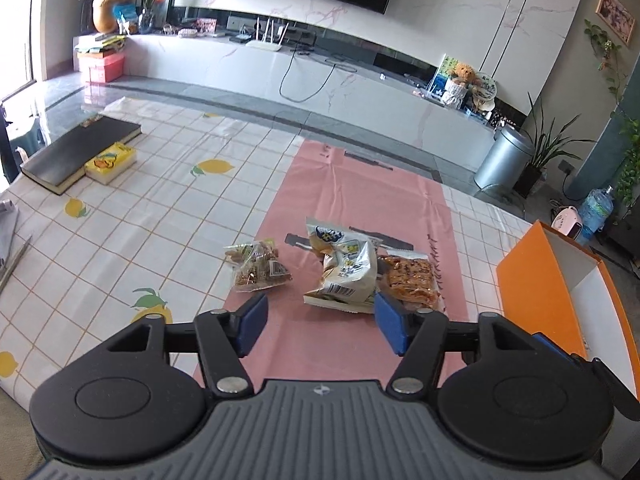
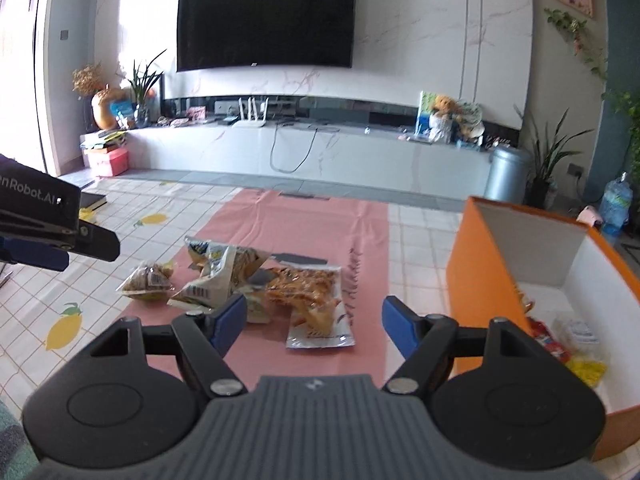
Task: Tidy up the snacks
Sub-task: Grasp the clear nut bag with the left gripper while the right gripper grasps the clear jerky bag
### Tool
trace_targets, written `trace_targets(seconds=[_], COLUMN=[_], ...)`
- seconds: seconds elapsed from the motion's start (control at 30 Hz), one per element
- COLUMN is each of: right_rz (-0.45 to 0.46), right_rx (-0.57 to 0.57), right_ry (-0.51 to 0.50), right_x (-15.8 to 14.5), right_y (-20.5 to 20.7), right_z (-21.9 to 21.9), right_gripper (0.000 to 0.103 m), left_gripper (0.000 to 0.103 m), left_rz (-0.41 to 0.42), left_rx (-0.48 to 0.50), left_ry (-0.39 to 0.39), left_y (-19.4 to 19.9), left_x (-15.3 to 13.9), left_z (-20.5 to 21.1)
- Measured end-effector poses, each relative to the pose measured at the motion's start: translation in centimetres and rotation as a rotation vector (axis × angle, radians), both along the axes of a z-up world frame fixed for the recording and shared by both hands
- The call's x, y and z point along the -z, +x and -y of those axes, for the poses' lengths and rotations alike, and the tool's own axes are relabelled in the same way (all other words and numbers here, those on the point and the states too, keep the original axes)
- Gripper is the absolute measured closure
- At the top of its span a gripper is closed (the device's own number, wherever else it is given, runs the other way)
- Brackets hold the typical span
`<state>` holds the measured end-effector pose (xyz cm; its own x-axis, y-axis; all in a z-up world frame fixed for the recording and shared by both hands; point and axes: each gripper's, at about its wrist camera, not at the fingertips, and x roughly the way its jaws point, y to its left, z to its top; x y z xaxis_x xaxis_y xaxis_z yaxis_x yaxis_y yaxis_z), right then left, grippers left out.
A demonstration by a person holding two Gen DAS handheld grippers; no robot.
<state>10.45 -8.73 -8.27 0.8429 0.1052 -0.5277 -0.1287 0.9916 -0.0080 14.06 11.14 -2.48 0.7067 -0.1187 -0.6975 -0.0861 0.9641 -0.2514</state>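
Three snack packs lie on the pink mat (image 1: pixel 352 196). A small clear pack of brown bites (image 1: pixel 258 266) lies at the left, a white crumpled bag (image 1: pixel 346 270) in the middle, and a clear pack of orange crisps (image 1: pixel 412 278) at the right. My left gripper (image 1: pixel 320 322) hangs open just short of them, nothing between its blue pads. In the right wrist view the same packs are the brown bites (image 2: pixel 146 280), the white bag (image 2: pixel 220 272) and the orange crisps (image 2: pixel 310 292). My right gripper (image 2: pixel 314 322) is open and empty, just short of the crisps pack.
An orange box (image 2: pixel 476 276) with white inside stands at the right and holds a few wrapped snacks (image 2: pixel 560 340). A black book (image 1: pixel 80 152) and a yellow tissue pack (image 1: pixel 112 162) lie at the far left of the lemon-print tablecloth (image 1: pixel 140 208). The left gripper's body (image 2: pixel 48 220) juts in at left.
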Motion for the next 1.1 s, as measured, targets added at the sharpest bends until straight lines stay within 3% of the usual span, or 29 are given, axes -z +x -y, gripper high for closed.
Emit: trace_targets(seconds=[0.23, 0.53, 0.8, 1.1], right_rz=[-0.062, -0.103, -0.180, -0.256], right_rx=[-0.024, -0.011, 0.006, 0.014], right_ry=[-0.016, 0.046, 0.071, 0.060], right_x=[1.9, 2.8, 4.8, 7.5], right_y=[4.0, 10.0, 14.7, 16.2], right_z=[-0.9, -1.0, -1.8, -2.5], right_gripper=[0.028, 0.028, 0.028, 0.029], left_gripper=[0.023, 0.023, 0.023, 0.023], left_rz=[-0.041, -0.105, -0.153, -0.185], left_rx=[-0.023, -0.142, -0.181, -0.179], left_ry=[0.039, -0.042, -0.059, -0.075], left_y=[2.9, 7.1, 10.2, 11.4], left_x=[2.1, 4.7, 7.5, 9.5], left_z=[-1.0, -3.9, -4.4, -4.1])
